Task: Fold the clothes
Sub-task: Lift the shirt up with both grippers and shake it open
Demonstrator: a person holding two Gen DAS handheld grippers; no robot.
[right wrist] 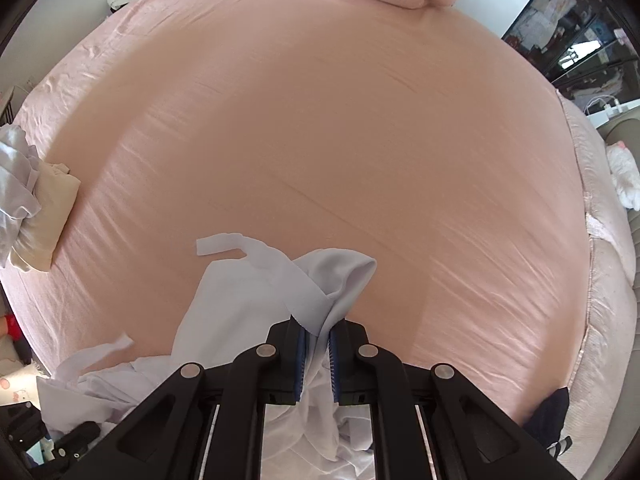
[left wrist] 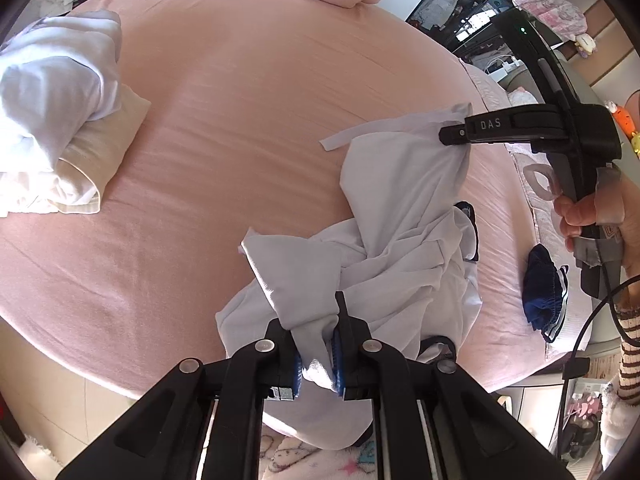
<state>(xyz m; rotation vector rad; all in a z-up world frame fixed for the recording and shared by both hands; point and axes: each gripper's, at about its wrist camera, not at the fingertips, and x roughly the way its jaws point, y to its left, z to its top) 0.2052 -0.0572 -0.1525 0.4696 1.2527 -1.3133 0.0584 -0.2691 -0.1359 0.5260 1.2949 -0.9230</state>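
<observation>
Pale cotton shirt [left wrist: 404, 216] bunching on the pink bed [left wrist: 240, 120], left tongs [left wrist: 316, 354] and right tongs [right wrist: 317, 360] both pinching what is probably its hem, needing lifting high and pulling apart evenly before spreading flat.

You're in bright daylight here, with the white clothes pile [left wrist: 44, 92] at the left blown out to glare. Soft shadows fall across the pink bedsheet [right wrist: 320, 140]. Both views bow hard at the rims, dark corners, and focus stays sharp.
</observation>
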